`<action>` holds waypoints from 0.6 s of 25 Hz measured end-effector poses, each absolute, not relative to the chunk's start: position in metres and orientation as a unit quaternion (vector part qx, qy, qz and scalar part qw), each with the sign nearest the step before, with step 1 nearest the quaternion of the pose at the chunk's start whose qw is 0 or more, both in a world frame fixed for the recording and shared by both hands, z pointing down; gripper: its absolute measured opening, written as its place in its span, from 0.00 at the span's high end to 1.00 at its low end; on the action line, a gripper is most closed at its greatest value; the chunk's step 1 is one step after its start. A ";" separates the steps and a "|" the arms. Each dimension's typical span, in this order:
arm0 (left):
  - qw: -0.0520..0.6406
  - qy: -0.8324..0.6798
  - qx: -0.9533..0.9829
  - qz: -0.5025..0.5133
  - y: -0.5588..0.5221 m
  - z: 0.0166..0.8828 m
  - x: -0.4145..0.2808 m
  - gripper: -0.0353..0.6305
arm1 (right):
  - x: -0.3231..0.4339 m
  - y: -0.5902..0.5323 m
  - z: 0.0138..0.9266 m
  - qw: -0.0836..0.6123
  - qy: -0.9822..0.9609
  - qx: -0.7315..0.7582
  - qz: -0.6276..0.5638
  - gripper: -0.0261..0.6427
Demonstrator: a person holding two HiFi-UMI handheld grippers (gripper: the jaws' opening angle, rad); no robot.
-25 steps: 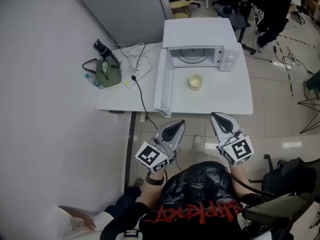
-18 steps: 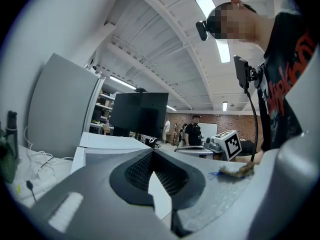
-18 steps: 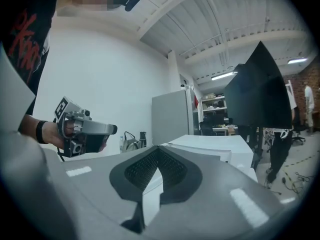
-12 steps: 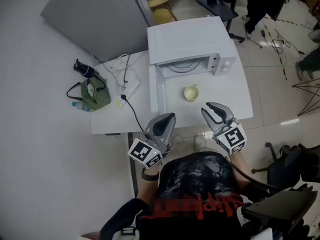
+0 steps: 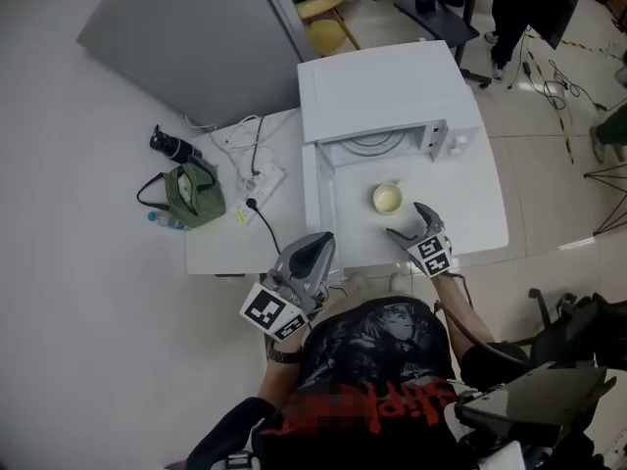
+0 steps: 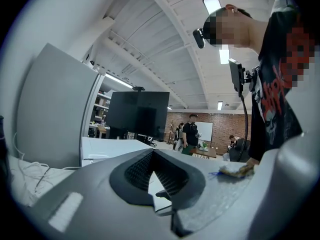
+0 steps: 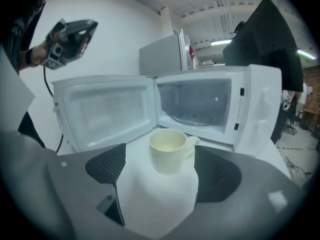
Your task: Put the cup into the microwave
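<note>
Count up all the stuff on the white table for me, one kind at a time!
Microwave: 1
Cup: 1
Green bag: 1
Power strip: 1
Bottle: 1
Black item, too small to identify: 1
Total: 6

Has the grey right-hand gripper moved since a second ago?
Yes. The right gripper, earlier short of the white table's front edge, now reaches over it toward the cream ceramic cup; its jaws are opening, the cup between them untouched.
</note>
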State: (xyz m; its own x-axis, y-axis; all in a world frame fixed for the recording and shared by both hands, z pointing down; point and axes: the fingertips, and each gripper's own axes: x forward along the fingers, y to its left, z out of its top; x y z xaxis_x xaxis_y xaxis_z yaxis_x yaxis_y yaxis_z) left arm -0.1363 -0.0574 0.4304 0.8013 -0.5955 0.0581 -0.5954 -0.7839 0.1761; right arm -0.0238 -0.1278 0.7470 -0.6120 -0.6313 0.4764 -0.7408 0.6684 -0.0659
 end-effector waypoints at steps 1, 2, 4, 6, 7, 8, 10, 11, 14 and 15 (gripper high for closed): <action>0.094 -0.317 0.944 -0.002 -0.057 0.431 -0.138 0.95 | -0.029 -0.134 0.763 0.220 -0.884 0.391 0.132 0.33; 0.095 -0.317 0.944 -0.005 -0.057 0.431 -0.139 0.95 | -0.033 -0.140 0.776 0.226 -0.880 0.396 0.134 0.30; 0.098 -0.318 0.943 -0.007 -0.055 0.434 -0.141 0.95 | -0.040 -0.150 0.796 0.236 -0.874 0.403 0.132 0.28; 0.103 -0.325 0.940 -0.002 -0.054 0.437 -0.144 0.95 | -0.044 -0.159 0.808 0.244 -0.870 0.410 0.127 0.27; 0.105 -0.329 0.938 0.000 -0.055 0.439 -0.147 0.95 | -0.045 -0.164 0.811 0.247 -0.866 0.415 0.127 0.27; 0.106 -0.334 0.936 0.001 -0.056 0.439 -0.150 0.95 | -0.046 -0.169 0.814 0.250 -0.863 0.420 0.129 0.26; 0.105 -0.344 0.933 0.003 -0.058 0.438 -0.156 0.95 | -0.050 -0.179 0.821 0.253 -0.860 0.422 0.136 0.25; 0.104 -0.348 0.932 0.004 -0.058 0.437 -0.158 0.95 | -0.053 -0.182 0.823 0.253 -0.861 0.420 0.138 0.25; 0.101 -0.351 0.931 0.005 -0.060 0.437 -0.158 0.95 | -0.054 -0.189 0.825 0.259 -0.862 0.415 0.133 0.29; 0.100 -0.351 0.931 0.004 -0.062 0.437 -0.157 0.95 | -0.053 -0.190 0.825 0.261 -0.862 0.415 0.132 0.34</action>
